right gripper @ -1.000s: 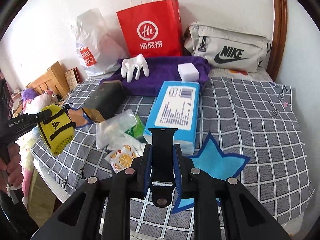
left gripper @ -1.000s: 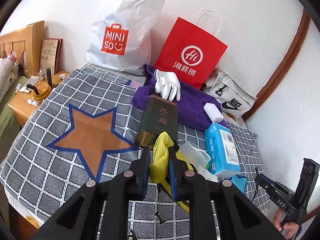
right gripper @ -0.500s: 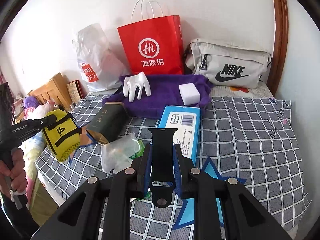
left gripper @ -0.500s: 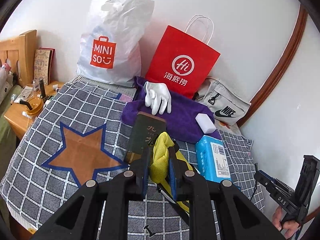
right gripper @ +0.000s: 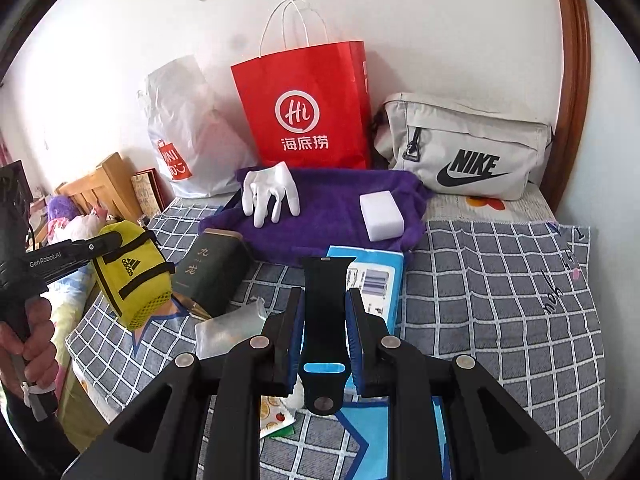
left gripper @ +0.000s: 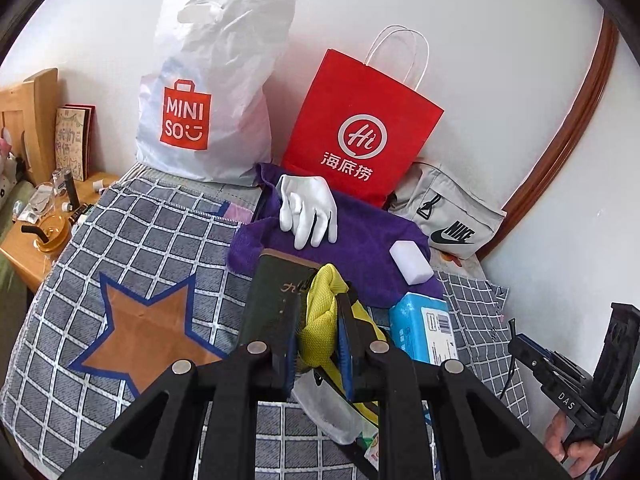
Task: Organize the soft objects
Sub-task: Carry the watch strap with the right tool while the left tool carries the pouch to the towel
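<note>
The left gripper [left gripper: 319, 320] pinches a yellow pouch [right gripper: 132, 272] between its fingers, lifted off the bed [right gripper: 500, 300]; the right gripper [right gripper: 325, 320] pinches a black watch strap [right gripper: 325, 304]. Ahead of both lies the purple towel [right gripper: 328, 208]; better to lower each gently there before loosening.

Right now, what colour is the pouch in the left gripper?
Yellow with black straps and a black logo; the pouch in the left gripper shows best in the right wrist view.

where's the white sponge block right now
In both wrist views the white sponge block lies on the right part of the purple towel, between the white glove and the Nike bag.
</note>
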The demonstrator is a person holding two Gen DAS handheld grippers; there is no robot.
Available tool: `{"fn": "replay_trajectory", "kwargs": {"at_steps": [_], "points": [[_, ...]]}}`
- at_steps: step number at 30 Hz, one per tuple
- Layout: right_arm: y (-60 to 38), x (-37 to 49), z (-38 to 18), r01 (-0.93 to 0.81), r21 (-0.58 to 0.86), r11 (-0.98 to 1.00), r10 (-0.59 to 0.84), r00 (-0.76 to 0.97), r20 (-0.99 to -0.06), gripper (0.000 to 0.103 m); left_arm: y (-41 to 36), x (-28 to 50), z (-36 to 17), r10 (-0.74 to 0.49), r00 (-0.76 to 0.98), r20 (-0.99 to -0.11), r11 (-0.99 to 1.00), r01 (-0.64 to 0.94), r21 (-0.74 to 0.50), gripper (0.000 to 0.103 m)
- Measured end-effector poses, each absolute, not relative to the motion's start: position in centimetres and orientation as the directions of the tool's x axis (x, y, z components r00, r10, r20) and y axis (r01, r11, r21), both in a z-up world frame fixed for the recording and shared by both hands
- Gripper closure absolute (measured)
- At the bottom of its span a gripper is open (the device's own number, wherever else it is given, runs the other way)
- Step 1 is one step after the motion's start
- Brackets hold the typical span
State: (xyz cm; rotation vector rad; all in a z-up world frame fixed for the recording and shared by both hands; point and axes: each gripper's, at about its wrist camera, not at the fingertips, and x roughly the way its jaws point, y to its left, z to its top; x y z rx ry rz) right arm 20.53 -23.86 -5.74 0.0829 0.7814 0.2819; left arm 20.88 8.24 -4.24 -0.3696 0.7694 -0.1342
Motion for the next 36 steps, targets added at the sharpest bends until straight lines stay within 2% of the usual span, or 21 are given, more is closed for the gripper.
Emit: {"fn": "replay_trajectory", "kwargs": {"at_steps": [16,36], "points": [[-22.5,27.3,-7.1,-0.232,0.195,0.953,0.301,0.658,-0.69,0.082,7.2,27.7,-5.2,-0.262,0.691,-0.674,0.932,-0.001,-0.363,0.087],[-21.9,39.2,-10.2,-0.186,0.255,0.949,0.315,0.621,-0.718,0.082,6.8,37.1,-7.7,-0.297,0.658,-0.692,0.911,-0.023,-0.412,0.087]]}}
